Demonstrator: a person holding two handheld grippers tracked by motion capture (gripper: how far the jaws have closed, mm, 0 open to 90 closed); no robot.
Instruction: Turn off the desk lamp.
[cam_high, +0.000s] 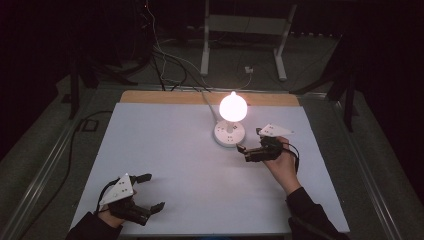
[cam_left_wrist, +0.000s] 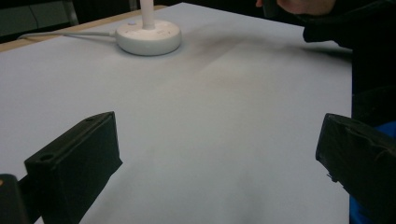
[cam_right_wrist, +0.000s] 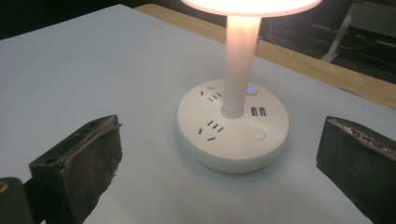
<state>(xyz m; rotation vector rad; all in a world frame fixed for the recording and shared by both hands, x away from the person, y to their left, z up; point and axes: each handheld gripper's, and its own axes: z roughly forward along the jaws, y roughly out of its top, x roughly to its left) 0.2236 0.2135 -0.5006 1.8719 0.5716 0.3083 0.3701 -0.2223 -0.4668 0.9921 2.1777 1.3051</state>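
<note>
A: Start at the left. What's there?

B: The left gripper (cam_high: 149, 191) sits near the front-left corner of the white table (cam_high: 165, 150), held in the person's left hand (cam_high: 107, 216). Its jaws are spread wide with nothing between them. In the left gripper view the sheet ahead of it is bare all the way to the lamp.

A: And in the middle?

B: A lit lamp (cam_high: 231, 120): a glowing round shade (cam_high: 233, 106) on a white stem (cam_right_wrist: 239, 65), rising from a round white base (cam_right_wrist: 233, 135). The base carries socket slots, two USB ports (cam_right_wrist: 258, 112), a small blue light (cam_right_wrist: 251, 89) and a round button (cam_right_wrist: 259, 135). Its white cord (cam_left_wrist: 65, 34) runs off toward the far wooden edge (cam_high: 210, 98).

A: The right side?

B: The right gripper (cam_high: 241, 149) is just beside the base, on its near-right side, jaws apart and empty, aimed at the base. The right hand (cam_high: 282, 167) holds it, dark sleeve (cam_high: 312, 215) trailing to the front edge.

A: Room to move?

B: Wide open sheet between the two grippers and left of the lamp. Beyond the table, dark floor, cables (cam_high: 165, 65) and a white stand (cam_high: 245, 35).
</note>
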